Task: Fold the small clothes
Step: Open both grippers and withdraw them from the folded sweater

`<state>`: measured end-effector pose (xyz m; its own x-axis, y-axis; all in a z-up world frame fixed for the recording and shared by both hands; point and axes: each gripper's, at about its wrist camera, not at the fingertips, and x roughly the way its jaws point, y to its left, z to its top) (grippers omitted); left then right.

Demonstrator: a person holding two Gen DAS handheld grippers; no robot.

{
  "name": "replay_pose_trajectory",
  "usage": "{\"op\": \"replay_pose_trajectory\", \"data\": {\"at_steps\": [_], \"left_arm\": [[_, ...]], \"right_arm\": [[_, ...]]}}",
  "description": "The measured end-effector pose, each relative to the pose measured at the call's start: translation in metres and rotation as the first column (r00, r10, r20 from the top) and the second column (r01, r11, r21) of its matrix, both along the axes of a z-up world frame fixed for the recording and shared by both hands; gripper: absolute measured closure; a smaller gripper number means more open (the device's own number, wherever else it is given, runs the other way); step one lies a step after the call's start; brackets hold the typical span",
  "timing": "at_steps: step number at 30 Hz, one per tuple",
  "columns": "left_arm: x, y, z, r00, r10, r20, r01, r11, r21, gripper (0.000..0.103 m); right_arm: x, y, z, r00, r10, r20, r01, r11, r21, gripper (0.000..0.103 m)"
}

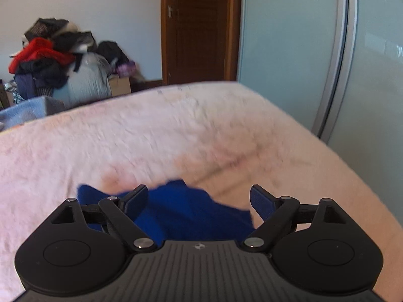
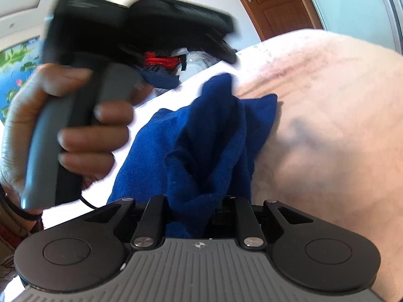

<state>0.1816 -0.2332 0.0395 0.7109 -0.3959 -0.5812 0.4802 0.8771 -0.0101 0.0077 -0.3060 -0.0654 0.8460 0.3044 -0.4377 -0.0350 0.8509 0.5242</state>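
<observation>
A dark blue fleece garment (image 1: 191, 214) lies crumpled on the bed's pink fluffy blanket (image 1: 151, 136). My left gripper (image 1: 199, 198) hovers just above it, jaws spread wide, nothing pinched between its fingers (image 1: 136, 198). In the right wrist view the same blue garment (image 2: 201, 138) is bunched into folds and runs down between the closely set jaws of my right gripper (image 2: 199, 196), which is shut on it; the cloth hides the fingertips. At that view's left, a hand (image 2: 83, 136) grips the grey handle (image 2: 50, 130) of the left tool, blurred.
Behind the bed stands a pile of dark and red clothes (image 1: 50, 52) on bags beside a cardboard box (image 1: 121, 85). A brown wooden door (image 1: 199, 25) and a frosted sliding panel (image 1: 289, 37) close off the back right. A light blue blanket (image 1: 22, 110) lies at the bed's left edge.
</observation>
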Motion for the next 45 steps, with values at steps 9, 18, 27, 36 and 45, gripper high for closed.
{"op": "replay_pose_trajectory", "data": {"at_steps": [9,18,27,36,45], "left_arm": [[0.004,0.069,-0.010,0.991,0.132,-0.035,-0.131,0.991,0.023,0.012],[-0.029,0.109,-0.043,0.987,0.152,0.051,-0.158,0.976,0.150,0.012],[-0.047,0.085,-0.052,0.989,0.097,0.114,-0.117,0.976,0.183,0.012],[-0.048,0.086,-0.062,0.991,0.109,0.078,-0.121,0.977,0.174,0.012],[-0.050,0.092,-0.071,0.993,0.114,0.035,-0.118,0.980,0.157,0.012]], "right_arm": [[-0.005,-0.029,-0.019,0.998,0.026,-0.062,-0.005,0.947,0.322,0.059],[-0.033,-0.064,0.001,0.999,-0.018,-0.043,0.027,0.975,0.219,0.062],[0.097,-0.055,0.069,0.999,0.013,0.048,-0.001,0.967,-0.255,0.039],[0.200,-0.037,0.047,0.979,0.147,-0.143,-0.185,0.937,-0.296,0.081],[0.190,-0.036,0.046,0.997,-0.011,-0.075,-0.023,0.904,-0.427,0.056]]}}
